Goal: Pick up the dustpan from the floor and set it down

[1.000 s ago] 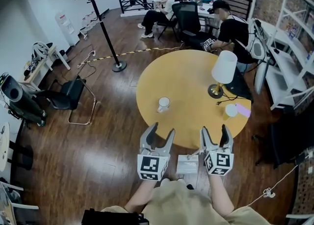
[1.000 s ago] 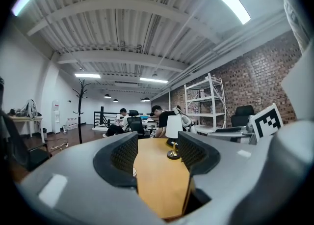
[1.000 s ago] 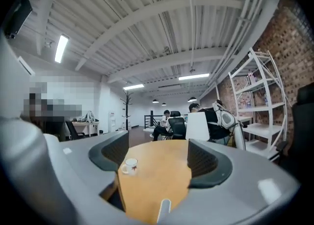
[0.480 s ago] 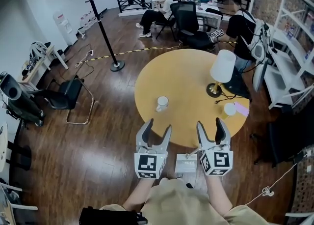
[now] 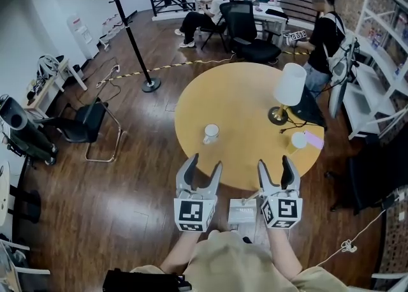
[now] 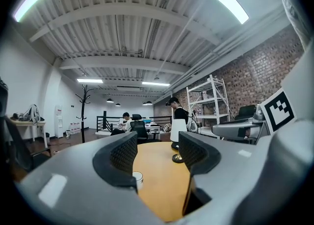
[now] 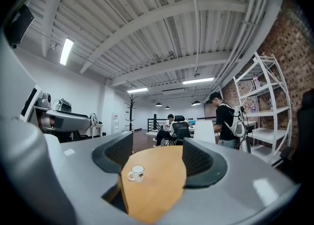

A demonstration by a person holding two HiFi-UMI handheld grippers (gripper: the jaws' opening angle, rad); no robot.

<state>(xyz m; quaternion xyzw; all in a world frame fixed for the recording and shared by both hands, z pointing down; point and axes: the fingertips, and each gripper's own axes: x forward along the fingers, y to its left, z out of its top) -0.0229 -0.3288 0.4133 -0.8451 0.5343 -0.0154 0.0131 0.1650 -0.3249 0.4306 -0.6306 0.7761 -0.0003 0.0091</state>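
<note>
Dustpan [image 5: 243,213] lies on the floor by the near edge of the round worktop [image 5: 242,112], between my two grippers.

Head view: left gripper [image 5: 205,160] and right gripper [image 5: 275,159] both point at the worktop. Neither touches the dustpan.

Left gripper view: jaws narrowly apart, nothing between them. Mug [image 6: 137,179] and lamp [image 6: 177,130] sit on the worktop ahead.

Right gripper view: jaws wider apart, empty. The mug is ahead.

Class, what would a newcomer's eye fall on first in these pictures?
The big round yellow table fills the middle of the room, with a white lamp and a mug on it. The left claw and right claw, both open and empty, hover at its near edge.
</note>
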